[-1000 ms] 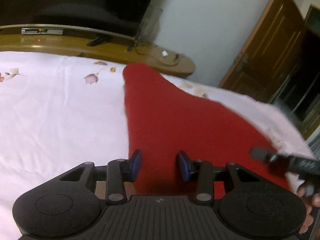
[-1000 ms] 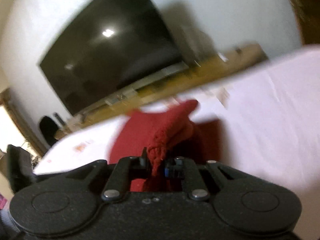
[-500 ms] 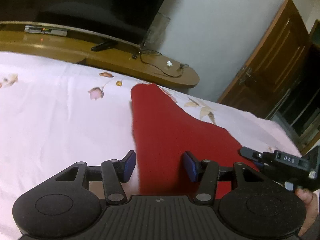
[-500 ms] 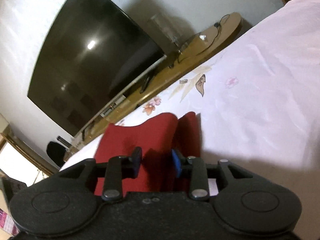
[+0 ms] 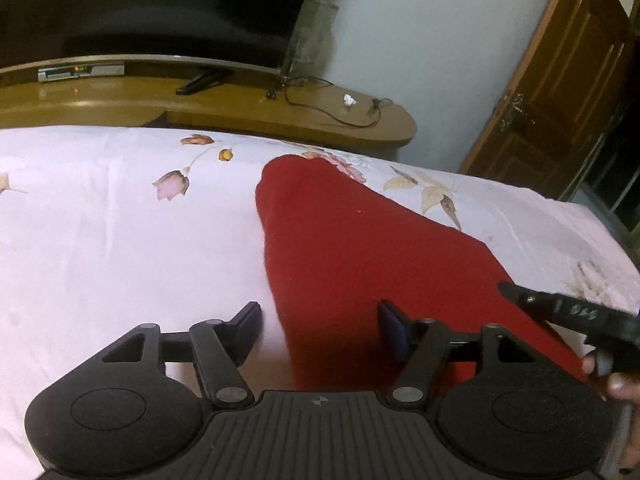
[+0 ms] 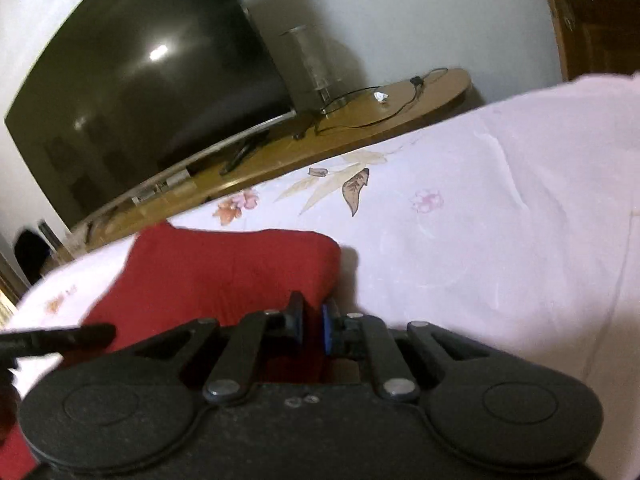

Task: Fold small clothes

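Note:
A red knitted garment (image 5: 360, 256) lies flat on the pale pink flowered bedsheet (image 5: 100, 240); it also shows in the right wrist view (image 6: 224, 272). My left gripper (image 5: 318, 326) is open and empty, its jaws wide apart over the garment's near left edge. My right gripper (image 6: 311, 320) has its jaws nearly together at the garment's near right corner, with nothing visibly between them. The right gripper's tip (image 5: 560, 308) shows at the right of the left wrist view.
A wooden TV stand (image 5: 240, 108) with a large dark TV (image 5: 152, 0), a set-top box (image 5: 80, 72), a cable and a glass vase (image 6: 312, 68) runs along the bed's far edge. A brown wooden door (image 5: 560, 80) stands at the right.
The right gripper let go of the bunched red cloth it held up; the garment now lies flat. Its jaws opened, then nearly closed. The left gripper's jaws spread wider.

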Tool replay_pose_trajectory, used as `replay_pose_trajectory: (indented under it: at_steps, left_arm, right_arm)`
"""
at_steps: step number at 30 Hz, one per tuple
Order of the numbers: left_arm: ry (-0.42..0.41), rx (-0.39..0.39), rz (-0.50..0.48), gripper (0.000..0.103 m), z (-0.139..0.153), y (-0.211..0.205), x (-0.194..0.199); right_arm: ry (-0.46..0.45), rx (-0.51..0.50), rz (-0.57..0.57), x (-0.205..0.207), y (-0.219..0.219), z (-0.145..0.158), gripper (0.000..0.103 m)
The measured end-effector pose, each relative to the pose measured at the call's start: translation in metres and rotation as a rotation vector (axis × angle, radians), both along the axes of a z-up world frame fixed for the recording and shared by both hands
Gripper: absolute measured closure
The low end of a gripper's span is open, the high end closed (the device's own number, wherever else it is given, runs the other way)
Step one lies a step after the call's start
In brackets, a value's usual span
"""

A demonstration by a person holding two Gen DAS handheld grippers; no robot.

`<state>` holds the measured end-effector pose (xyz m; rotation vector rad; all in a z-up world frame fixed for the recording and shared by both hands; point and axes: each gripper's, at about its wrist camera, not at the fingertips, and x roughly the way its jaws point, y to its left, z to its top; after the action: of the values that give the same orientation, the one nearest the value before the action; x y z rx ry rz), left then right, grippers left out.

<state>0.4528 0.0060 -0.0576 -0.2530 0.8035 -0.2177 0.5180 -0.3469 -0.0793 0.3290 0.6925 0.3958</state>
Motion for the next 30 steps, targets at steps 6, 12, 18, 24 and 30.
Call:
replay_pose_trajectory:
  at_steps: [6,12,18,24,30]
  left_arm:
    - [-0.121,-0.011,0.003,0.039,0.03,0.014,-0.054]
    - [-0.066,0.047,-0.056,0.03,0.003,0.001,-0.071]
    - [-0.058,-0.018,-0.023,0.034,0.016,0.02,-0.086]
    - [-0.017,-0.044,-0.049,0.034,0.002,0.024,-0.125]
    - [-0.01,0.016,-0.044,0.034,-0.007,0.029,-0.141]
  right_arm:
    - [-0.117,0.053,-0.025,-0.05,-0.024,0.043,0.074]
    - [-0.184,-0.073,0.133,-0.099,0.001,0.054,0.077]
    - [-0.017,-0.125,0.035,-0.083,0.004,0.033,0.073]
    - [-0.166,-0.139,0.195,-0.144,0.025,0.055,0.074]
    - [-0.064,-0.259,0.206,-0.136,0.03,0.019,0.084]
